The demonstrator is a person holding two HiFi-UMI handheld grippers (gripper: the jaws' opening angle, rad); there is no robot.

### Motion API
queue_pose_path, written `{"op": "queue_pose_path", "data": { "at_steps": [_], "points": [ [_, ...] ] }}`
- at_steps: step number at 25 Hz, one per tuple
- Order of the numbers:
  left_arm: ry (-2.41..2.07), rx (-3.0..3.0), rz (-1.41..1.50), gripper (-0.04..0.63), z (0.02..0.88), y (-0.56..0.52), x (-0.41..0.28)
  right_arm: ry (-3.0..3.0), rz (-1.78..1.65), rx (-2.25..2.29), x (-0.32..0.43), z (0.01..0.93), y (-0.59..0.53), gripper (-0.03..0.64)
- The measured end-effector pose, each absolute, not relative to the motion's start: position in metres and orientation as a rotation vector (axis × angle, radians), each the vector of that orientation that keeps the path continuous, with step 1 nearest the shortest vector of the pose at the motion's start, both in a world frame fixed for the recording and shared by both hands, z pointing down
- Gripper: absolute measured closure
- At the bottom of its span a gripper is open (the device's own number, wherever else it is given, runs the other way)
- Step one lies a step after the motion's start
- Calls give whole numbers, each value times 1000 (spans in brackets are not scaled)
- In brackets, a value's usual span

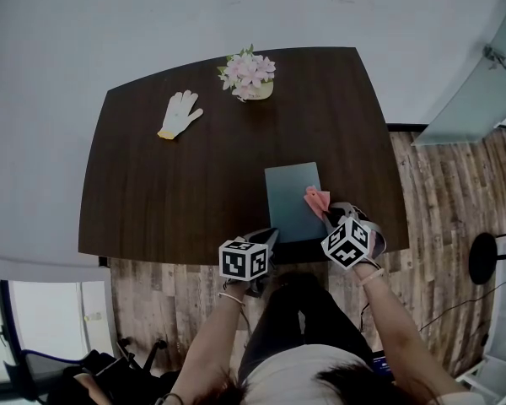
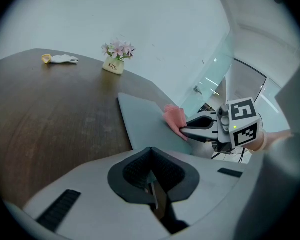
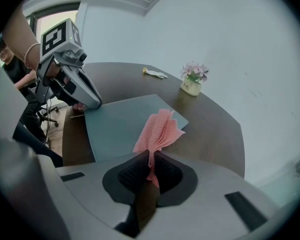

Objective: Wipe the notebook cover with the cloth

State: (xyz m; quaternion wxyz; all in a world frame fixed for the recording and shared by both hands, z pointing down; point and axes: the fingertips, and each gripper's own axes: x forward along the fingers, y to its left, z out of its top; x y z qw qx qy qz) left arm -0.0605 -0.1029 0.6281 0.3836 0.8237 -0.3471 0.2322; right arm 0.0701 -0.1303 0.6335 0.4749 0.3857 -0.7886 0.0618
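The right gripper (image 3: pixel 150 170) is clenched on only a thin end of the cloth (image 3: pixel 159 130), which rests on the notebook (image 3: pixel 120 121) at the table (image 1: pixel 169 192) front edge. It may slip out while wiping. The left gripper (image 2: pixel 152 184), closed at the notebook's corner, may not stop it sliding.

The counter (image 1: pixel 152 201) is viewed from steeply overhead. The notebook (image 1: pixel 288 197), shared by all views, is seen low and close in both gripper views.

Grey left gripper (image 1: pixel 268 234) and right gripper (image 1: pixel 329 212) each bear 1 black-and-white marker cube (image 1: pixel 243 260); the person (image 1: pixel 308 369) wears dark trousers (image 1: pixel 295 310).
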Motion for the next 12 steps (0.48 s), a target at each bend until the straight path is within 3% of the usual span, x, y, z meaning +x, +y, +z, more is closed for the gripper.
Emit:
{"op": "queue_pose_path", "data": {
  "at_steps": [12],
  "points": [
    [-904,2123,570,577,620,-91,-64,-1979,110,1046,76,596,-128,586]
  ]
}}
